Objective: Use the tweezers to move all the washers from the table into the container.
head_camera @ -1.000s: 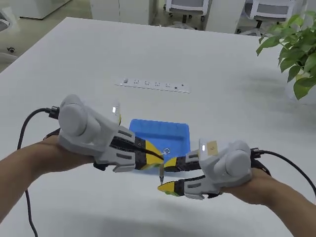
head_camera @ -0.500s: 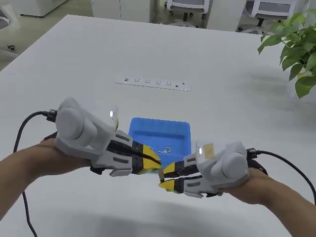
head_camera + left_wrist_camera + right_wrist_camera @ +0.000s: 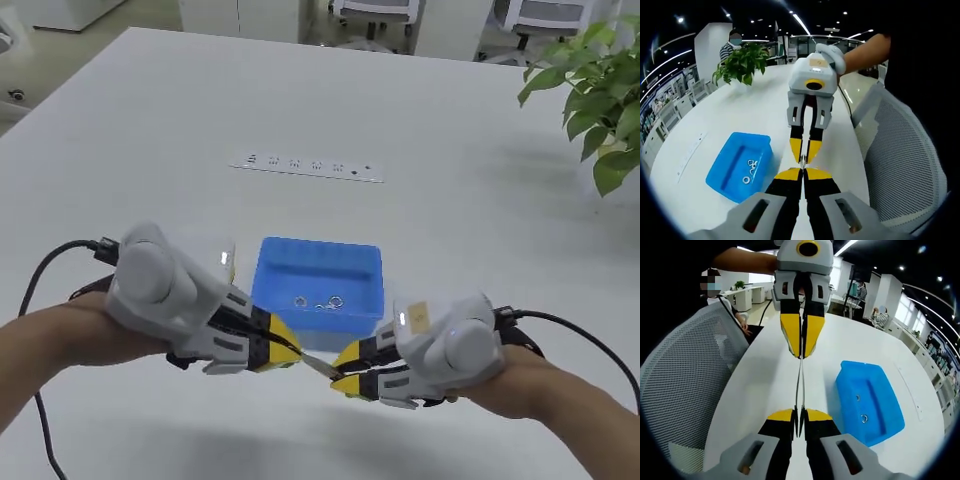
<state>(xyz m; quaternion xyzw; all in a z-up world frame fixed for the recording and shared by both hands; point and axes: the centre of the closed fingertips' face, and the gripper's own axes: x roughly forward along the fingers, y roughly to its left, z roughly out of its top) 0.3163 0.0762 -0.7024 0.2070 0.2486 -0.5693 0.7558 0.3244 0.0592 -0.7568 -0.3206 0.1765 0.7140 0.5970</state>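
Grippers are tip to tip at the near edge of the blue container (image 3: 268,262). Left gripper (image 3: 287,353) jaws are pinched together on one end of the tweezers (image 3: 800,385) - right gripper (image 3: 343,368) jaws likewise closed on the other end. The tweezers bridge the short gap above the white table (image 3: 300,90). A few washers (image 3: 318,302) lie inside the container

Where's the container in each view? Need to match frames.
Head view: container at centre, just beyond the tweezers.
Left gripper view: container lower left, left of the tweezers.
Right gripper view: container right of centre.
Shared landmark: the tweezers beside it.
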